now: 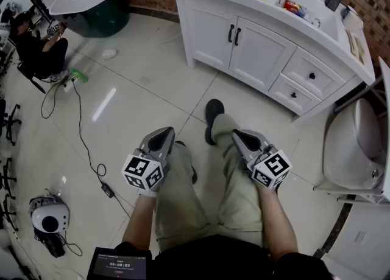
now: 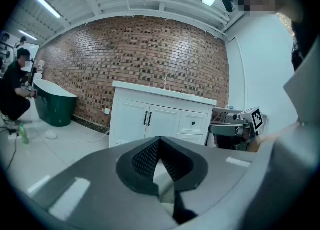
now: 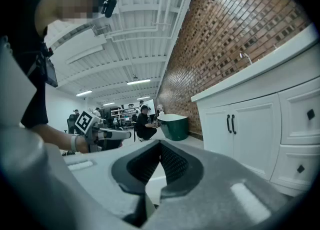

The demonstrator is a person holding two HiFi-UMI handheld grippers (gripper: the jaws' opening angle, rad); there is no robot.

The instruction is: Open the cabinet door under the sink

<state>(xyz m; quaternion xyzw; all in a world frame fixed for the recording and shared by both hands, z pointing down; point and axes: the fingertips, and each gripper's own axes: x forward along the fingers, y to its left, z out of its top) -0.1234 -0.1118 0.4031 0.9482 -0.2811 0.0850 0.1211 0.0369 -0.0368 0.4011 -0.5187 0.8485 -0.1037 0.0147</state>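
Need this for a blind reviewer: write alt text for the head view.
A person stands on a tiled floor holding the left gripper and the right gripper, both shut and empty, well short of a white sink cabinet whose two doors are closed. A dark green bathtub stands at the upper left.

Cabinet doors point(image 1: 256, 53) seemingly closed, left tool point(image 1: 163, 134), right tool point(image 1: 237, 135)
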